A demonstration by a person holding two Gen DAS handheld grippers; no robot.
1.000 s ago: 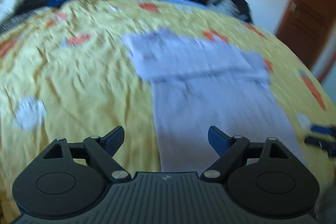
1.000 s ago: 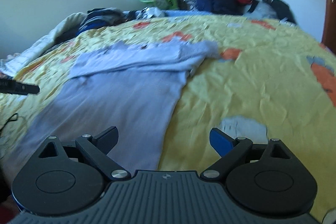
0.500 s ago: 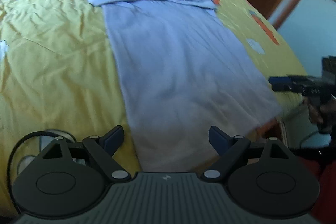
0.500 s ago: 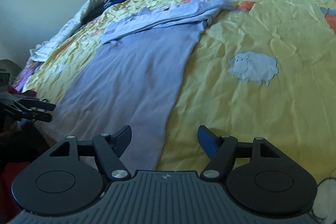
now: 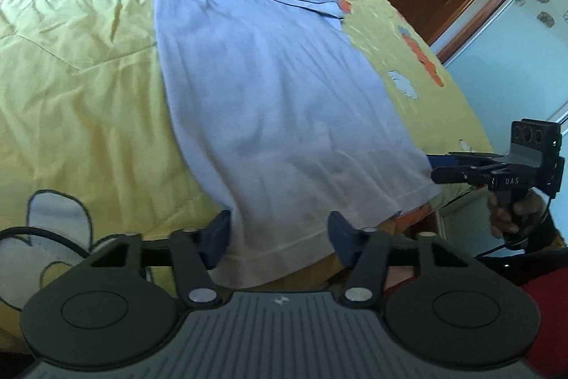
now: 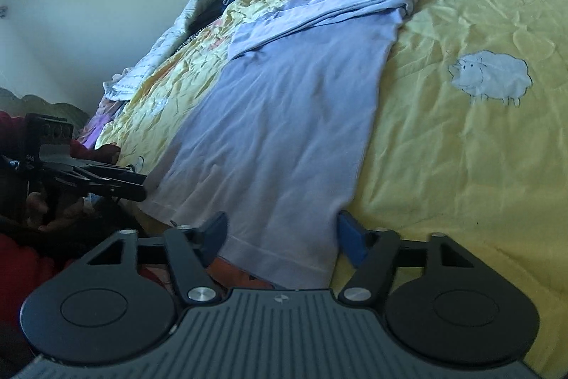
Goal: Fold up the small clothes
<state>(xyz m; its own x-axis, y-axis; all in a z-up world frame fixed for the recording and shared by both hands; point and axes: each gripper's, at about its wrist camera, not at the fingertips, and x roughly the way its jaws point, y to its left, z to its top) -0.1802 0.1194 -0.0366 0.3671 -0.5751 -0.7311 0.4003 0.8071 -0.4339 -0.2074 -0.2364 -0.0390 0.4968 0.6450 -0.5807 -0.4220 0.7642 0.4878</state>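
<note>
The lilac shirt is lying flat on the yellow bedspread, its hem hanging over the bed edge, partly hidden behind both tools. The left gripper and right gripper are tilting downward, jaws closing around 2 hem corners, not yet pinching.

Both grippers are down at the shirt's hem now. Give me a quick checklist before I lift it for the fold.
1. Left gripper at the hem's left corner: ok, fabric lies between the closing jaws.
2. Right gripper at the hem's right corner: ok, fabric lies between the closing jaws.
3. Pads pressing on the cloth: not ok yet, gaps show on both.
4. Lavender shirt body flat on the yellow bedspread: ok, only light creases.
5. Sleeves folded in across the top: ok.
6. Both layers of the hem caught: cannot tell.
</note>
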